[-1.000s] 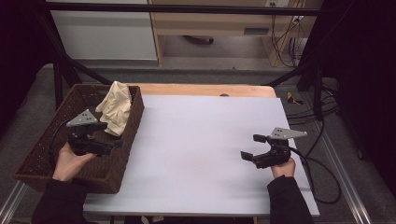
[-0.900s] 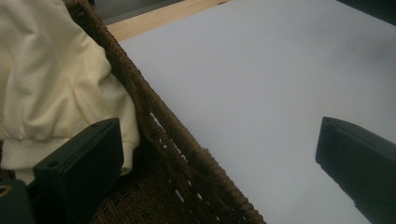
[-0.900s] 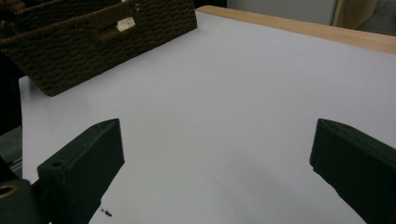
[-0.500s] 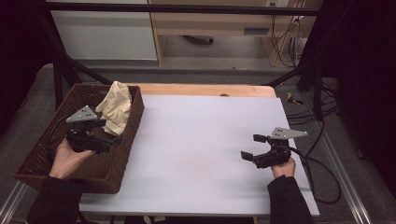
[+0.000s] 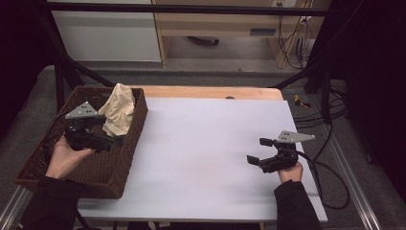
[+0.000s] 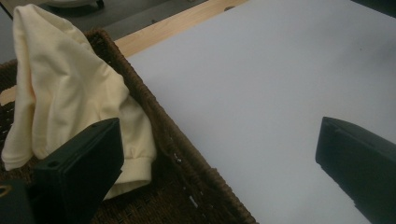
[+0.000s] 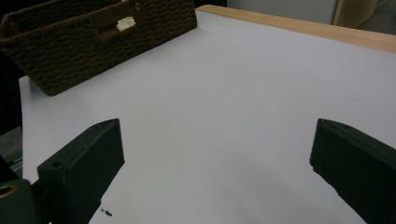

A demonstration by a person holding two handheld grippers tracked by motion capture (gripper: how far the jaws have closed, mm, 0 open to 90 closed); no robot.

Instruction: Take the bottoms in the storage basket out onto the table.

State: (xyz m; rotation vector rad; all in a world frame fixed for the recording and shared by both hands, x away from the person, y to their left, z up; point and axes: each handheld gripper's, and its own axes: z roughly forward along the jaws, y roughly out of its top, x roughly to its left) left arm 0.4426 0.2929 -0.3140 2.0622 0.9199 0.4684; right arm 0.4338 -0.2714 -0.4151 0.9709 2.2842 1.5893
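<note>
Basket (image 5: 125, 158) as your landmark, L to R; it sits at the table's left end, and the pale yellow cloth (image 5: 118, 115) is bunched inside it at the far end, draped up against the wall nearest the white sheet (image 5: 201, 143).

Your left gripper (image 5: 107, 136) is over the basket, just on your side of the cloth, pointing across toward the sheet; in the left gripper view (image 6: 219, 158) the jaws are spread wide w/ nothing between them, and the cloth (image 6: 60, 93) lies up and left of the near jaw, its hem just beside that jaw; can't tell if it's touching. Long axis of the bundle runs away from you, roughly along the basket wall (image 6: 187, 154), so it lies to the far side of your gripper, not straight ahead; I'd judge you need to swing the nose that way before closing.

Right of the basket, bare sheet, then your right gripper (image 5: 261, 151) well apart from the basket, low over the sheet's right part; also wide open, holding nothing, per the right gripper view (image 7: 215, 168), which looks across at the basket (image 7: 93, 42).

Left hand is far nearer the cloth; its grab, I'd say.
</note>
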